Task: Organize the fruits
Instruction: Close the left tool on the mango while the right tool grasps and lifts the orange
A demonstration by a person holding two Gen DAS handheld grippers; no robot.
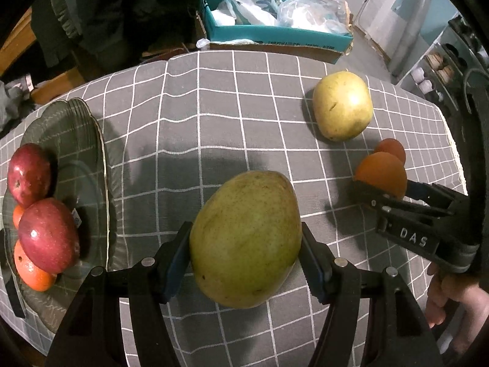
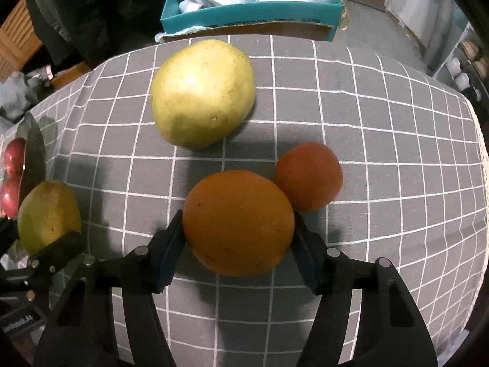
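Note:
My left gripper (image 1: 246,244) is shut on a green mango (image 1: 244,238), holding it over the grey checked tablecloth (image 1: 214,122) just right of a glass plate (image 1: 76,128). The plate carries two red apples (image 1: 47,234) and oranges (image 1: 30,270). My right gripper (image 2: 238,235) has both pads against a large orange (image 2: 238,220). A smaller, darker orange (image 2: 308,176) lies just behind it, touching it. Farther back on the cloth rests a big yellow round fruit (image 2: 203,94). The mango (image 2: 45,211) also shows at the left edge of the right wrist view.
A teal cardboard box (image 1: 275,35) filled with plastic bags stands beyond the table's far edge. The table's right edge (image 2: 479,159) drops off toward shelves with jars. A hand (image 1: 449,296) grips the right tool. Dark clothing hangs at the back left.

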